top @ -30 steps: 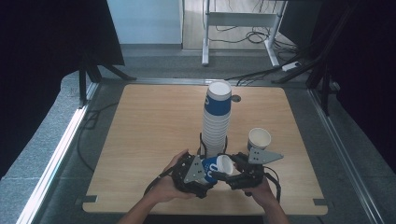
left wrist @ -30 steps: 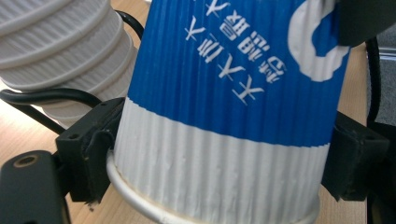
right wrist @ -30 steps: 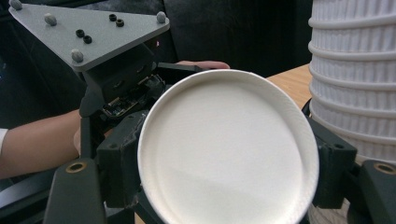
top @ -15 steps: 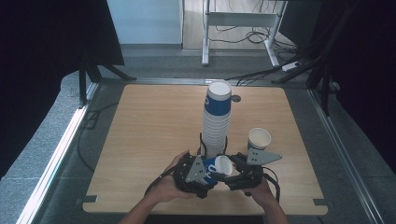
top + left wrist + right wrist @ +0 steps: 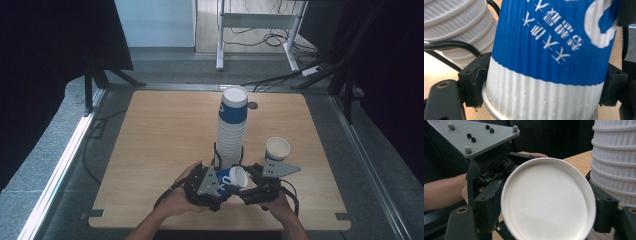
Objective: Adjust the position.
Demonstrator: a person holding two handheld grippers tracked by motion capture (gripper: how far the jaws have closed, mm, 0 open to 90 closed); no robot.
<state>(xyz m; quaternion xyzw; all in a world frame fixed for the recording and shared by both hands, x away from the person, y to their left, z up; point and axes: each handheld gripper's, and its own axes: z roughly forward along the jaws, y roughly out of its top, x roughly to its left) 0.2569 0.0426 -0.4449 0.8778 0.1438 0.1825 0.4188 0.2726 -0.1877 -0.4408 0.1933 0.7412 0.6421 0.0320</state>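
Note:
A blue and white paper cup (image 5: 231,178) lies on its side between my two grippers near the table's front edge. My left gripper (image 5: 219,183) is shut on its white lower part; its jaws have just been closing, and the pads (image 5: 475,85) press on the ribbed wall of the cup (image 5: 549,62). My right gripper (image 5: 248,183) faces the cup's white round end (image 5: 549,200). Its jaws have just been opening and stand open on either side of that end. A tall stack of cups (image 5: 231,130) rises just behind both grippers.
A single cup (image 5: 277,148) stands upright to the right of the stack. The wooden table (image 5: 160,140) has bare room at the left and the back. Black cables run around the stack's foot (image 5: 451,46). The stack (image 5: 616,157) is close beside the right gripper.
Both hands have stayed in place. The cup between the grippers has hardly shifted.

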